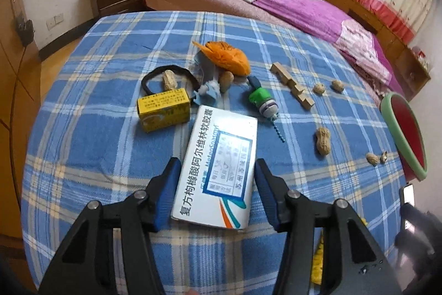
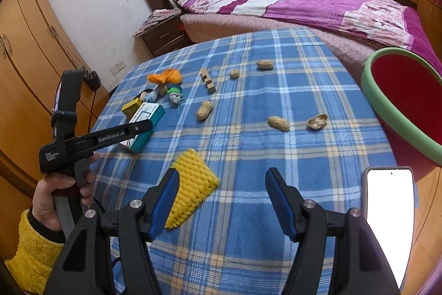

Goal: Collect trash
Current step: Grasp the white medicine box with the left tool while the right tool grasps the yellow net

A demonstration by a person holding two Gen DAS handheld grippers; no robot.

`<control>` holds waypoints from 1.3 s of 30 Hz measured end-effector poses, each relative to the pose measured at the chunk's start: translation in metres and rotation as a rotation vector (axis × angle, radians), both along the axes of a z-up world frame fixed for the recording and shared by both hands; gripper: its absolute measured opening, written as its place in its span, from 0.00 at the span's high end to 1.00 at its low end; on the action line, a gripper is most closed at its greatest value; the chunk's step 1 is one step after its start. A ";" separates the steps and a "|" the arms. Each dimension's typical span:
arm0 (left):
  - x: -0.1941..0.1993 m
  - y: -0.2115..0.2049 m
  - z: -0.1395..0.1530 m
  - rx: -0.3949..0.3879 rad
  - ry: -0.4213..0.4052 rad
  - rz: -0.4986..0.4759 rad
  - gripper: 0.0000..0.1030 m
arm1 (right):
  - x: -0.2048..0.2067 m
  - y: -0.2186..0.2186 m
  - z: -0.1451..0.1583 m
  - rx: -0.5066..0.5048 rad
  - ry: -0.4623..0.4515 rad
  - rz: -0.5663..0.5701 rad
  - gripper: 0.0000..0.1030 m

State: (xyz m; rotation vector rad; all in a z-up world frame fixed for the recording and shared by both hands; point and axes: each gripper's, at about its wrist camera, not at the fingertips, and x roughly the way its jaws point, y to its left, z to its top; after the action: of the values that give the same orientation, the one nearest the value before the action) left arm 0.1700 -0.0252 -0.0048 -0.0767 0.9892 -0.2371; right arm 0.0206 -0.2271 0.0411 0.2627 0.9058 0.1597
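- Left wrist view: the left gripper [image 1: 217,162] is partly open. One white flat cardboard medicine box [image 1: 221,165] lies on the blue checked cloth [image 1: 83,145] between its blue pads [image 1: 168,184]. A sliver of cloth shows beside the right pad, so the box is not clamped.
- Beyond the box, counted: one small yellow carton [image 1: 164,112], one black elastic band [image 1: 154,73], one orange crumpled peel [image 1: 226,57], one green-and-white toy [image 1: 262,100] and one stepped wooden block strip [image 1: 292,89].
- There are six whole peanuts [image 1: 323,140] and one shell scrap [image 1: 384,156]. One peanut lies inside the band and one is half hidden under the peel.
- The red plastic basin with a green rim [image 1: 406,126] is cut off at the right edge. A pale blue scrap by the carton is hard to make out.
- Right wrist view: the right gripper [image 2: 223,170] is wide open and holds nothing. One yellow foam fruit net [image 2: 193,179] lies partly behind its left finger.
- Only four peanuts show here, plus an open half shell [image 2: 317,121] near the basin.
- Only this view shows a hand [image 2: 59,192] in a yellow fleece sleeve [image 2: 30,253] and a white-screened phone [image 2: 389,212].
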 end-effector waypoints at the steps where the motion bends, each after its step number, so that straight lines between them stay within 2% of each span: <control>1: -0.001 0.000 0.000 0.001 -0.001 0.001 0.47 | 0.000 0.002 -0.001 -0.002 0.004 0.004 0.34; 5: -0.008 0.004 0.001 -0.004 -0.011 -0.001 0.48 | 0.002 0.007 -0.005 -0.009 0.014 0.017 0.34; 9: -0.019 0.007 0.005 0.026 -0.044 0.008 0.48 | 0.006 0.017 -0.011 -0.025 0.031 0.043 0.34; 22: -0.032 0.015 0.011 0.014 -0.069 0.047 0.48 | 0.021 0.050 -0.034 -0.102 0.075 0.116 0.34; 26: -0.033 0.018 0.011 -0.001 -0.065 0.058 0.48 | 0.020 0.058 -0.034 -0.143 0.049 0.127 0.44; 31: -0.035 0.021 0.010 -0.011 -0.063 0.064 0.48 | 0.019 0.062 -0.034 -0.137 0.036 0.143 0.58; 39: -0.036 0.022 0.009 -0.016 -0.060 0.071 0.48 | 0.016 0.069 -0.034 -0.116 0.020 0.183 0.73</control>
State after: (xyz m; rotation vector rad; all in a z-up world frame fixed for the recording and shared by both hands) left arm 0.1341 -0.0035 0.0044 -0.1182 0.9230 -0.1816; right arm 0.0367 -0.1582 0.0068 0.0729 0.9552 0.2732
